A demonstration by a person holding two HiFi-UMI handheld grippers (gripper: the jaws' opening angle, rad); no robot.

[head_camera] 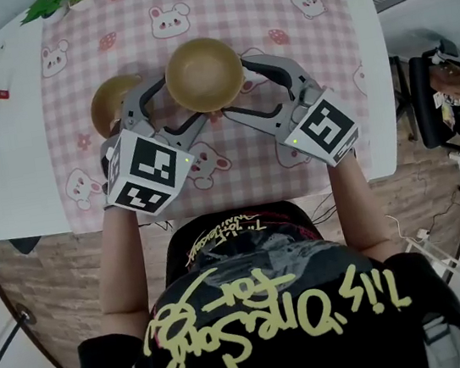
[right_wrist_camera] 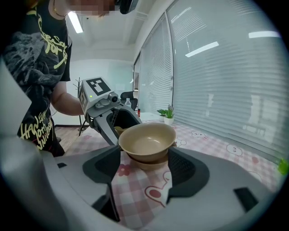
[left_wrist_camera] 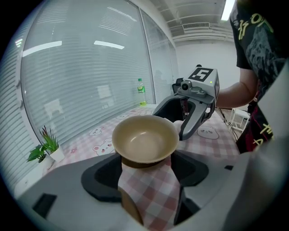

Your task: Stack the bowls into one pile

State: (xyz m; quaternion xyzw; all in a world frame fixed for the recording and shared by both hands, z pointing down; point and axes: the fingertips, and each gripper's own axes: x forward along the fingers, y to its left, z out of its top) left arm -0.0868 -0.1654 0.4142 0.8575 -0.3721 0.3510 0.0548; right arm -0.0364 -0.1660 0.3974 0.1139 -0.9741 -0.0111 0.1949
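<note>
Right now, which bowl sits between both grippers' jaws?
The centre bowl, nested on a lower bowl, flanked by the left gripper and right gripper. The lone bowl lies apart to its left, partly behind the left gripper.

The left gripper (head_camera: 175, 101) and right gripper (head_camera: 241, 87) have pale grey moulded shells, curved grey arms and black ribbed jaw pads. Each carries a white cube (head_camera: 147, 170) printed with black square markers, with a small green light (head_camera: 186, 161) at its edge. The person wears a black short-sleeved T-shirt (head_camera: 258, 256) with scrawled yellow lettering over a grey marbled print.
</note>
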